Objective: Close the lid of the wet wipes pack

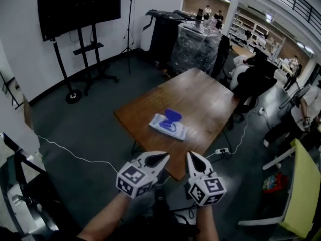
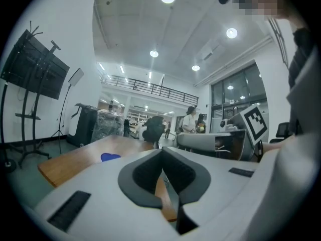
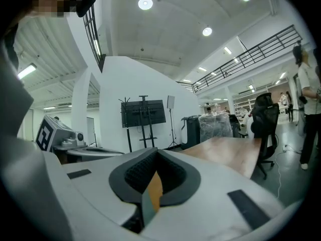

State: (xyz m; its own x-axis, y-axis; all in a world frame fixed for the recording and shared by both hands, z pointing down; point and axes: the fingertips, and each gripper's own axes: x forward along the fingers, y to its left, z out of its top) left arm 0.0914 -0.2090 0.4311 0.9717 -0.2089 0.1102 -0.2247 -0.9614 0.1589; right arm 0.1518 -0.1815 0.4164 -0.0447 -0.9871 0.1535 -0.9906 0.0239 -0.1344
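The wet wipes pack [image 1: 167, 128] lies flat on the wooden table [image 1: 205, 97], towards the near edge and a little left of its middle. Its blue lid [image 1: 172, 116] stands raised at the far end of the pack, so the pack is open.

Both grippers hang in the air on the near side of the table, well apart from the pack and side by side. The left gripper [image 1: 163, 157] has its jaws clenched, tips meeting, with nothing between them; its own view shows only the table edge through the small gap behind the tips. That view also shows the lid as a blue patch [image 2: 110, 156] on the table top [image 2: 75, 162]. The right gripper [image 1: 192, 158] is clenched in the same way and holds nothing, its tips pointing at the near table edge.

To the far left a dark screen on a wheeled stand [image 1: 77, 8] is set against the white wall. Beyond the table's far end stands a plastic-wrapped stack [image 1: 195, 46]. A yellow-green chair [image 1: 305, 190] is at the near right.
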